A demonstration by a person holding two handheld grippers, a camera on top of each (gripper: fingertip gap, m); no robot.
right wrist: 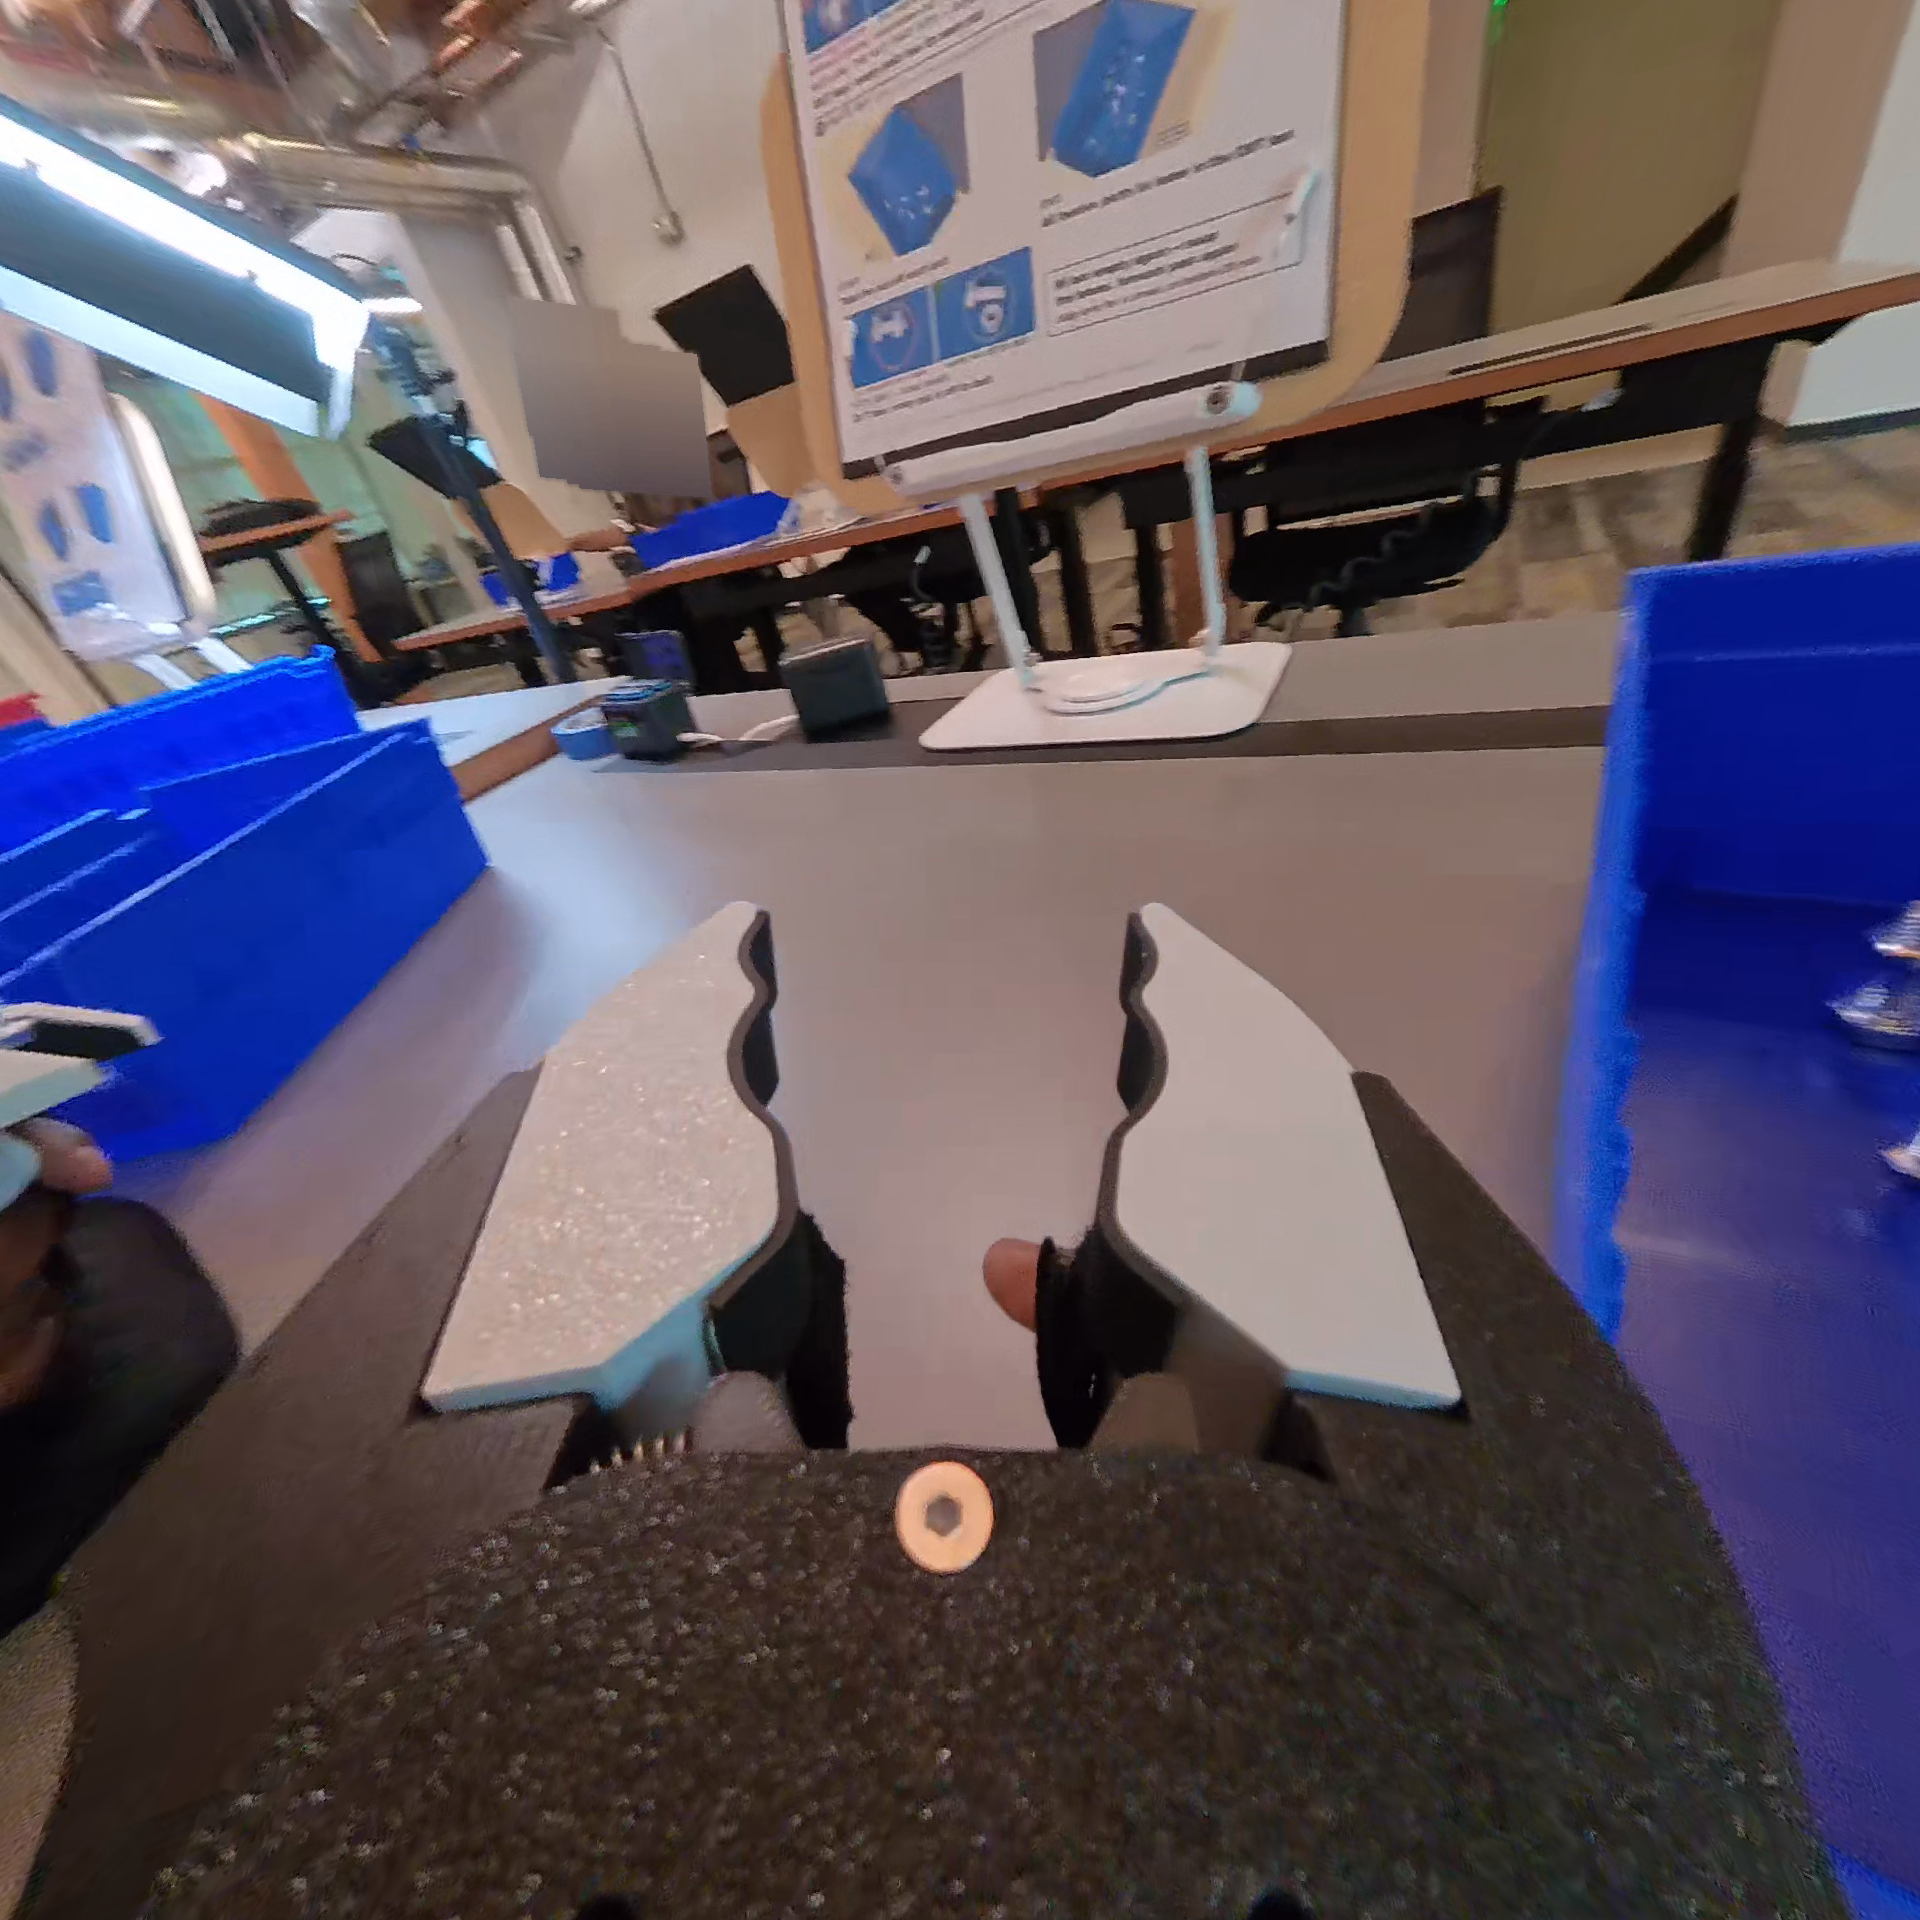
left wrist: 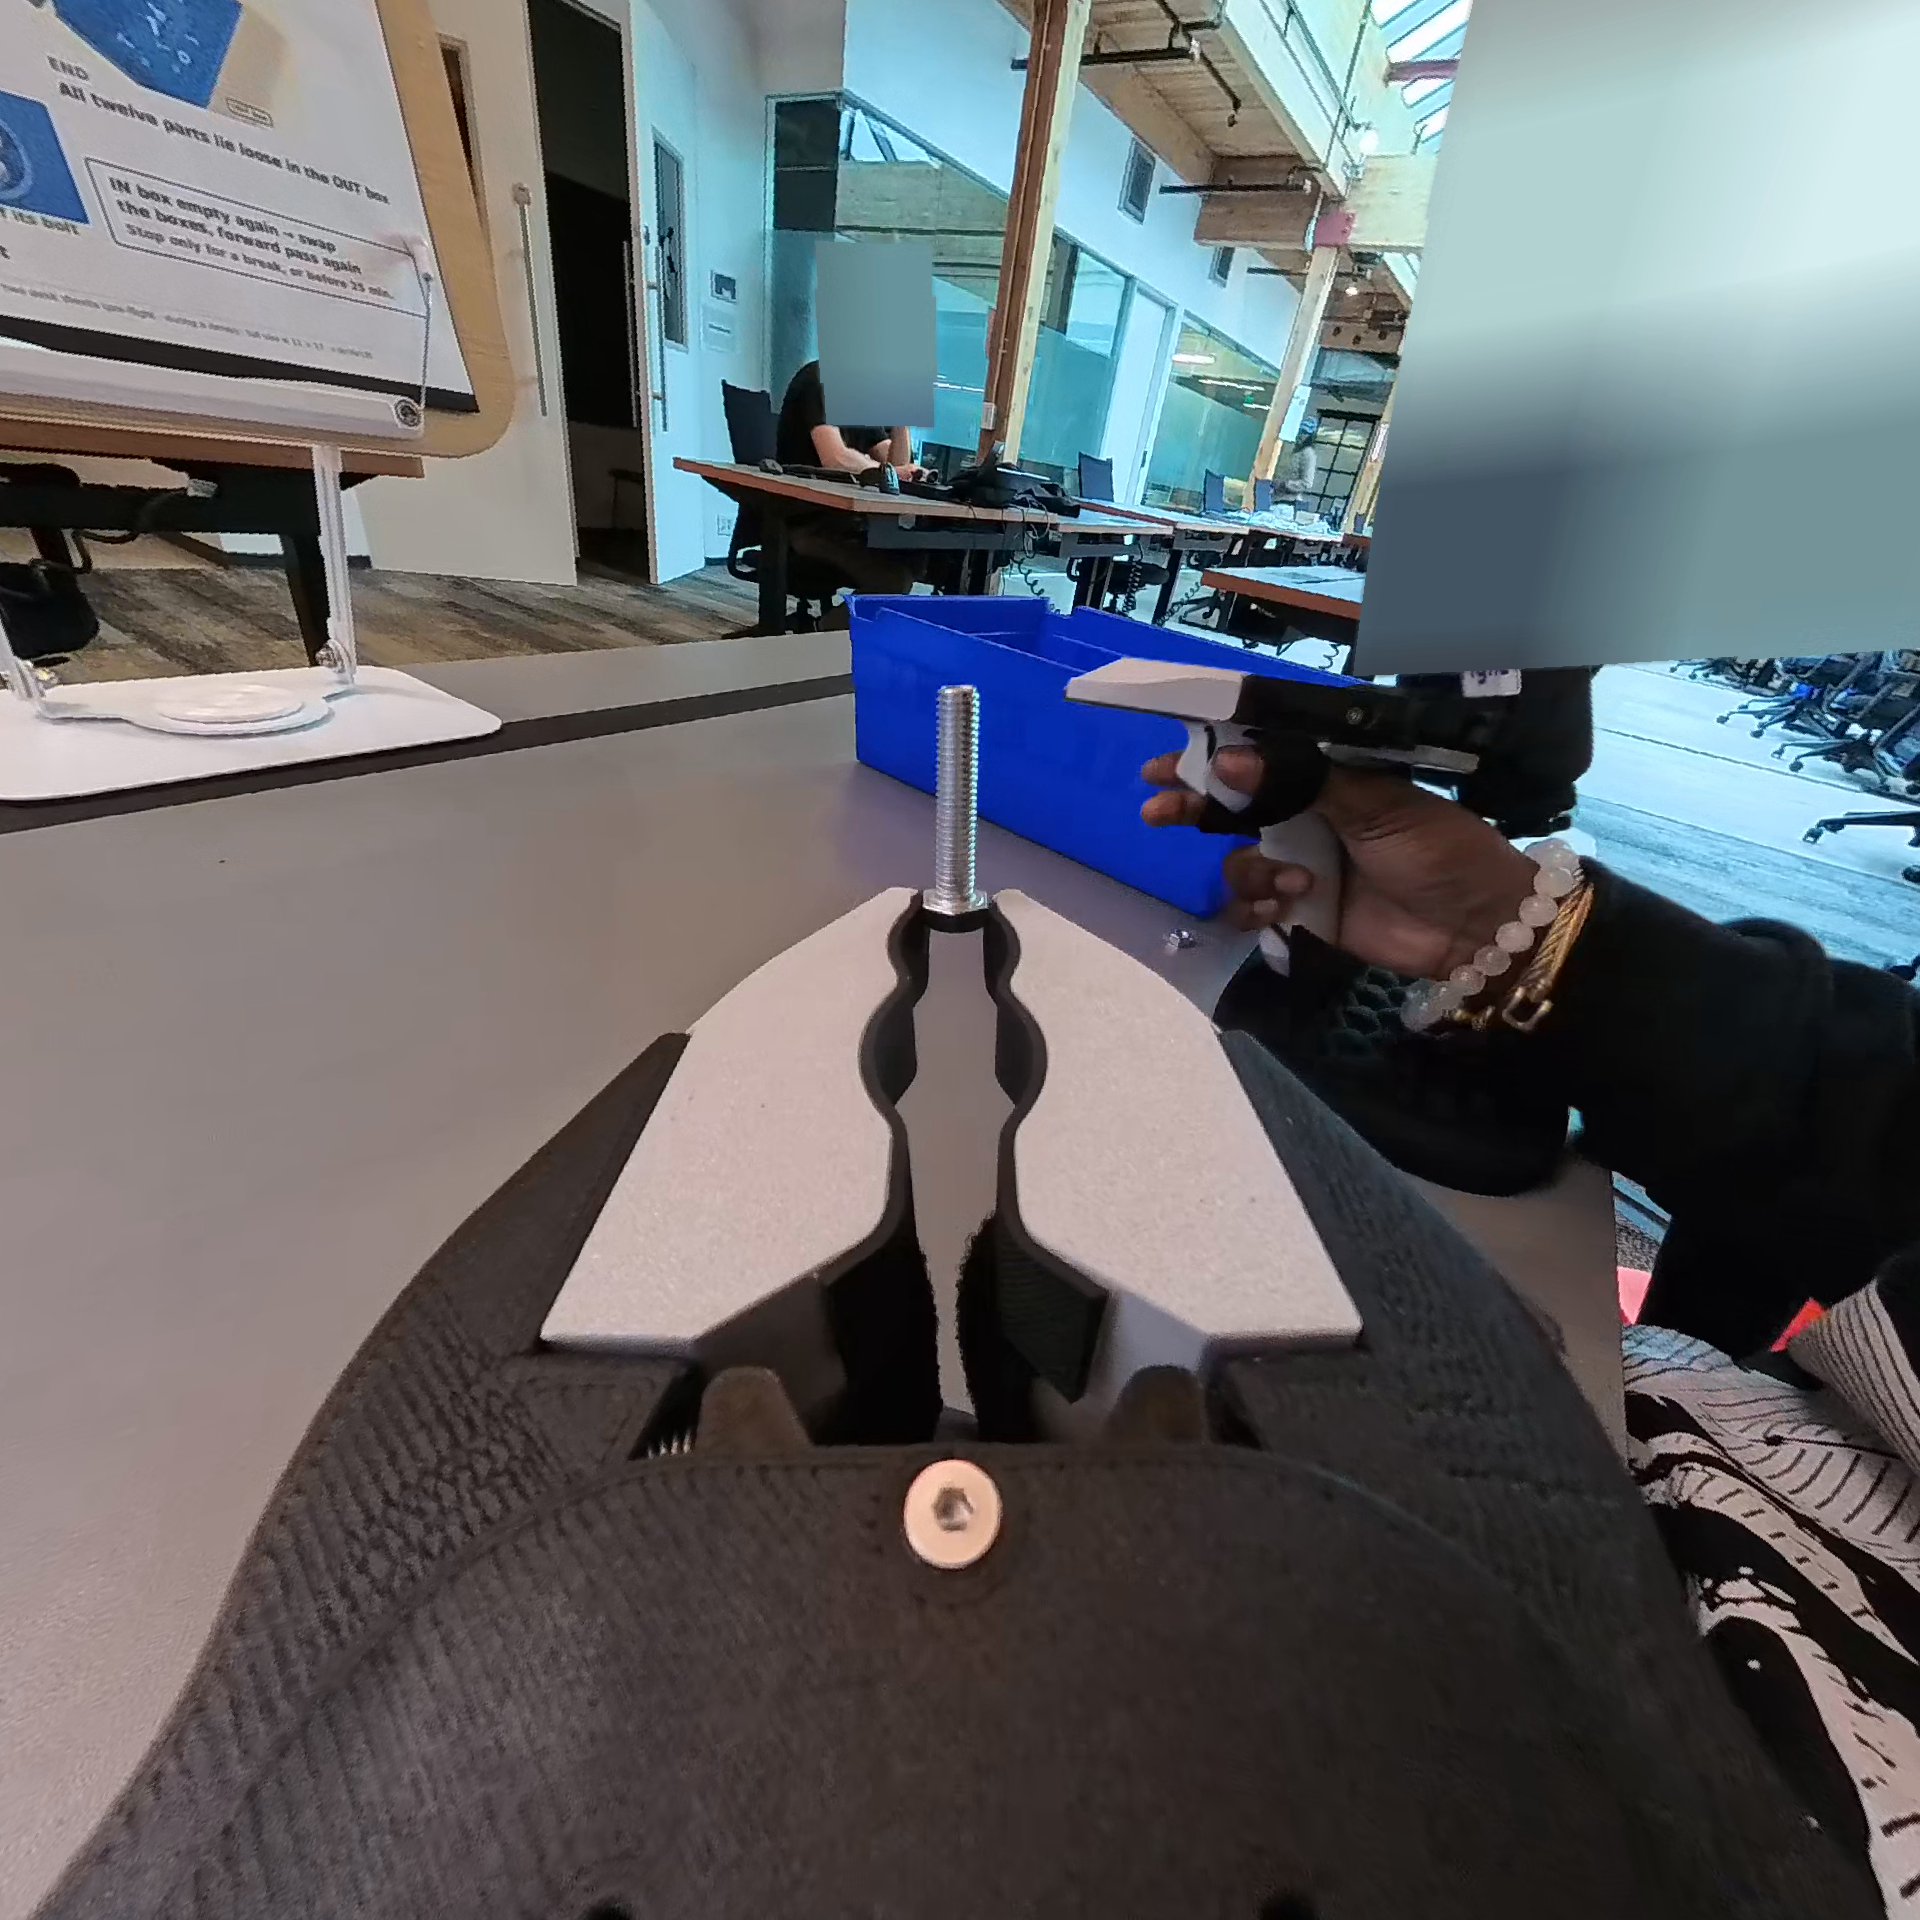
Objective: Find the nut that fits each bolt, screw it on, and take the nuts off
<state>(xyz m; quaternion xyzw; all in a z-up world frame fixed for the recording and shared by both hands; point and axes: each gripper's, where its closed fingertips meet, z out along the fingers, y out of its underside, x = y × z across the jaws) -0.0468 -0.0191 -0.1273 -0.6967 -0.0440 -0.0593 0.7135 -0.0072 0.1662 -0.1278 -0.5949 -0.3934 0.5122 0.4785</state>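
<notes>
Holding bolt [left wrist: 957,800] upright, head pinched in left hand-held gripper [left wrist: 957,920]; threads bare.
Right hand-held gripper [right wrist: 948,935] spread, empty. Small nut [left wrist: 1177,940], probably, lies on table [left wrist: 416,987] beside blue bin [left wrist: 1039,769]; grip it flat, start it square on the thread.

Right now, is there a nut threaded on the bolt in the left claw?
No: the bolt stands with bare threads from head to tip.

- The bolt [left wrist: 957,800] is shiny silver metal with bumpy threads.
- The blue bin [left wrist: 1039,727] is smooth plastic.
- The table [left wrist: 416,987] is grey, flat and matt.
- The left hand-held gripper [left wrist: 957,914] has grainy grey fingers [left wrist: 790,1091] and a rough black plastic body.
</notes>
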